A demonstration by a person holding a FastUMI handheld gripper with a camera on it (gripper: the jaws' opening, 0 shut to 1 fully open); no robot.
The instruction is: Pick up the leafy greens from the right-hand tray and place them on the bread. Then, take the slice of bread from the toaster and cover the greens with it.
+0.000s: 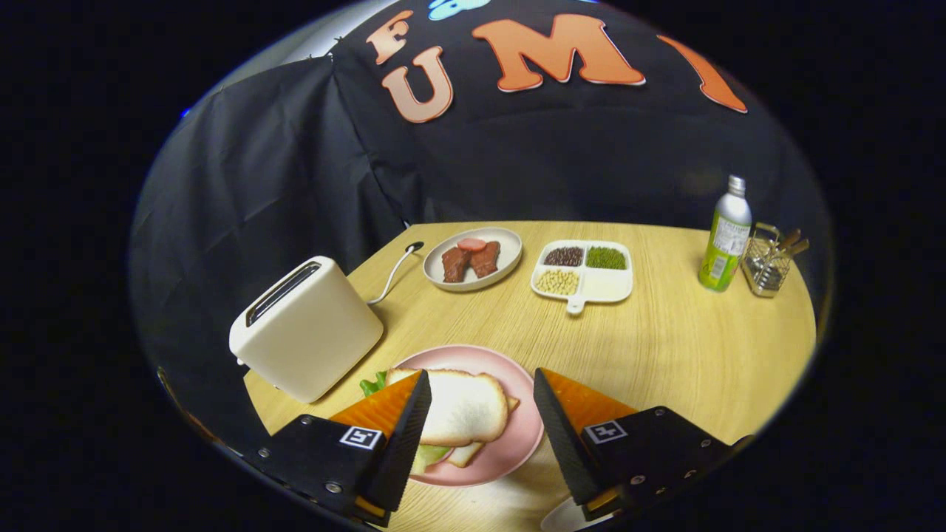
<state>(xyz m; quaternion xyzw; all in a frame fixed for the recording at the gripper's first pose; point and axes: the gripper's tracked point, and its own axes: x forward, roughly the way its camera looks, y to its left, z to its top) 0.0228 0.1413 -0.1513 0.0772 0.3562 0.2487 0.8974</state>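
on the round pink plate (517, 443), a soft white bread slice (465, 406) covers ruffled greens (373, 384); the gripper (480, 403) stands open, empty, boxy toaster (307, 329) at ten o'clock.

Gripper (482, 395) jaws wide apart, empty

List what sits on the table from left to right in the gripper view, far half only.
Toaster → plate of meat pieces → divided tray of beans → bottle → wire utensil holder. The gripper hangs open over the pink plate.
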